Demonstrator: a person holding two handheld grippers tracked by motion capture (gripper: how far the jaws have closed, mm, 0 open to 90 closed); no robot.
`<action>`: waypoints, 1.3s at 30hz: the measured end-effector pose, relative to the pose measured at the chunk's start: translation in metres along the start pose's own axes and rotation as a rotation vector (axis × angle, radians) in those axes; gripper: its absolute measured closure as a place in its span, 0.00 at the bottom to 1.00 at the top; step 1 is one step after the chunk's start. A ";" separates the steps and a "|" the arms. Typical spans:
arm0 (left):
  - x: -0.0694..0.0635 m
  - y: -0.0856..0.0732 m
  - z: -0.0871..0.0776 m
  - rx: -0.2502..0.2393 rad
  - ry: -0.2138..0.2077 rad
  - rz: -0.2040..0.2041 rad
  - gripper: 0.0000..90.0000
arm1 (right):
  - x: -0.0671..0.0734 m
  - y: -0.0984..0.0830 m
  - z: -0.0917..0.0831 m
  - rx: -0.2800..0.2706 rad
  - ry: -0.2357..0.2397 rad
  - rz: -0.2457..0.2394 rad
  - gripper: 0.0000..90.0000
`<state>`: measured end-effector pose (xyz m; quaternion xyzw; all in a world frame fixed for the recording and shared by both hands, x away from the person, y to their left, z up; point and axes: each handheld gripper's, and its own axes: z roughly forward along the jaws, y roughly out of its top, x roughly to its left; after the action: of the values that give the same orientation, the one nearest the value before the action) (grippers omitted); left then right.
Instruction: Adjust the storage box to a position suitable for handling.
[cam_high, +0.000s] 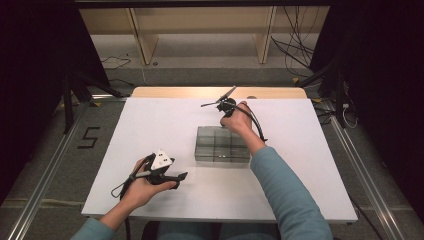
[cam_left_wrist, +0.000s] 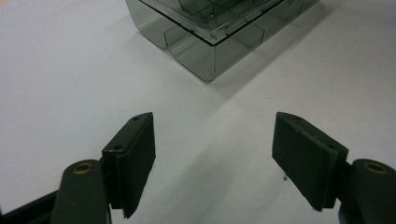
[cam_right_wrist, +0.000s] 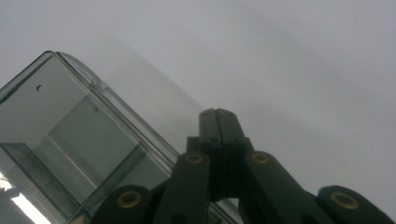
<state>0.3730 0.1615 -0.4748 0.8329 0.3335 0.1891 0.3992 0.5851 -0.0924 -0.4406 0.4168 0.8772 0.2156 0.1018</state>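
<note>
The clear compartment box (cam_high: 222, 144) is sitting mid-desk (cam_high: 150, 120), long axis running left to right, with the right tool (cam_high: 224, 121), jaws shut on nothing, hovering at its far edge, nearer than the wide-open, empty left tool (cam_high: 181, 177) waiting near-left.

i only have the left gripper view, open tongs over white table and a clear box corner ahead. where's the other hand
Observer: The right hand is at the far edge of the clear compartment box, on the side away from the person.
Operator: are its tongs open
Observer: No, the right tongs are shut, the two pads pressed together with nothing between them.
Operator: touching the box?
Observer: In the right gripper view the tips sit just beside the box's rounded rim; whether they touch I cannot tell.
Operator: anything else on the table
Observer: The white table carries nothing else besides the box.
</note>
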 end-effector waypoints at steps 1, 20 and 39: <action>0.000 0.000 0.000 0.000 0.000 0.000 0.34 | 0.000 -0.001 0.000 0.000 0.002 0.001 1.00; -0.002 0.000 0.000 0.005 -0.005 0.008 0.34 | 0.010 -0.016 -0.006 0.020 0.009 0.012 1.00; -0.004 -0.002 -0.004 0.006 -0.006 0.009 0.34 | 0.028 -0.039 -0.014 -0.047 0.008 -0.016 1.00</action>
<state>0.3673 0.1617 -0.4745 0.8362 0.3291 0.1873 0.3967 0.5359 -0.0970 -0.4463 0.4062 0.8757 0.2368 0.1096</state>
